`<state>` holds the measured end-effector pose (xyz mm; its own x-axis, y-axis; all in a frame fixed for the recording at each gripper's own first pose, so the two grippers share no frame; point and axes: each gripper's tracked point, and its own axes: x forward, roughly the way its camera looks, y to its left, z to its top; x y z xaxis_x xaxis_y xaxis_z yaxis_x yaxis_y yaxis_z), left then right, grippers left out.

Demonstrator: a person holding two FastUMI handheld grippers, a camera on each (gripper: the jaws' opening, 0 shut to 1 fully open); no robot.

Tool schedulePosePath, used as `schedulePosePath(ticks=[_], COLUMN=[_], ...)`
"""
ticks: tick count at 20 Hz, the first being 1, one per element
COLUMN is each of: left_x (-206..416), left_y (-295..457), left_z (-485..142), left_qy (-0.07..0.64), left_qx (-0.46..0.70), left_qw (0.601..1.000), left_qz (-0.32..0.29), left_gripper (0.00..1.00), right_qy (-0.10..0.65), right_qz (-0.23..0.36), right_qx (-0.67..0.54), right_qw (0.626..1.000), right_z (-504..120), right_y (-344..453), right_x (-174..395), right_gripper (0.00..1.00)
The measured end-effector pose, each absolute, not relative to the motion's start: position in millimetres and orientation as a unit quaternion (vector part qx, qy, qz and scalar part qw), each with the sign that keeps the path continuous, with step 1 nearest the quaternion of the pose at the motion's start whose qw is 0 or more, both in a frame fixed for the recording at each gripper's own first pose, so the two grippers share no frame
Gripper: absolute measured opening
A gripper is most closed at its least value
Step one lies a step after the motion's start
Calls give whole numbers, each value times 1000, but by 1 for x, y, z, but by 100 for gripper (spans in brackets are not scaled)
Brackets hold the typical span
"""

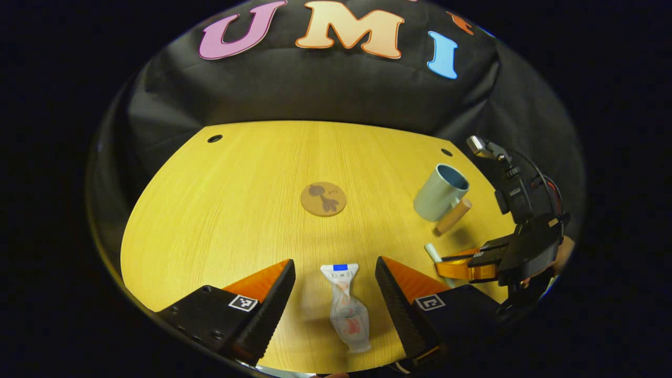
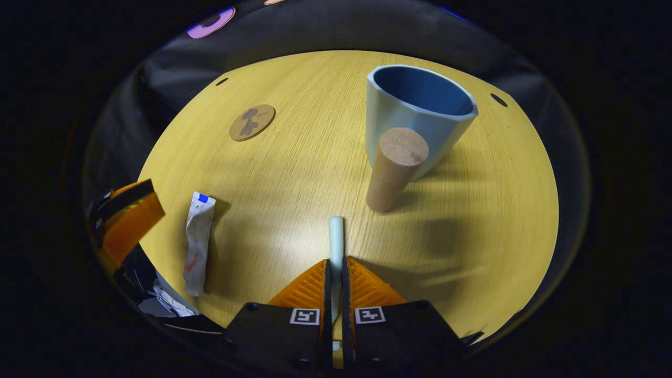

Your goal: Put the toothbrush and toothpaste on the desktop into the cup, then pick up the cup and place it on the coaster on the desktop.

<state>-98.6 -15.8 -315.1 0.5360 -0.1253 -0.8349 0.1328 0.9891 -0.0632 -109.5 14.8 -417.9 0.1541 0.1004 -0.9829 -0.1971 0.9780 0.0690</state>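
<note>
1. The cup (image 2: 420,113) stands upright on the desk (image 2: 294,173), wooden handle (image 2: 395,168) jutting toward the right gripper (image 2: 336,278); the coaster (image 1: 323,199) lies well apart.
2. The right gripper is clamped on the toothbrush (image 2: 335,239), whose long axis runs straight ahead.
3. The left gripper (image 1: 336,294) is wide open, straddling the toothpaste (image 1: 346,307), which lies flat, lengthwise between the fingers.

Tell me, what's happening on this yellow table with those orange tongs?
A person works two handheld tongs. The right tongs are shut on a pale toothbrush, near the blue cup with its wooden handle. The left tongs are open on either side of the toothpaste tube, which lies flat on the table. The cup is empty, and the round coaster is bare.
</note>
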Motion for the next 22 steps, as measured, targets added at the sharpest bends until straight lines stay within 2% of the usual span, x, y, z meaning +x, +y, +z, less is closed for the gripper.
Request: schedulePosePath(ticks=[10, 14, 18, 21, 22], left_x=[-125, -123, -119, -114, -112], left_y=[-15, -13, -11, -15, -15], left_z=[-368, -377, -381, -381, -382], left_qy=[561, 568, 574, 576, 578], left_qx=[27, 37, 65, 76, 70], left_qw=[825, 820, 813, 808, 808], left_qz=[-66, -62, -70, -94, -94], left_gripper=[93, 88, 75, 46, 41], right_qy=[636, 634, 635, 633, 631], right_qz=[100, 100, 101, 101, 102], right_qx=[-42, -40, -38, -40, -42], right_qw=[764, 765, 765, 767, 768], right_z=[-417, -418, -420, -418, -417], right_y=[15, 15, 14, 15, 15], right_x=[-108, -108, -108, -107, -107], right_gripper=[10, 8, 10, 8, 8])
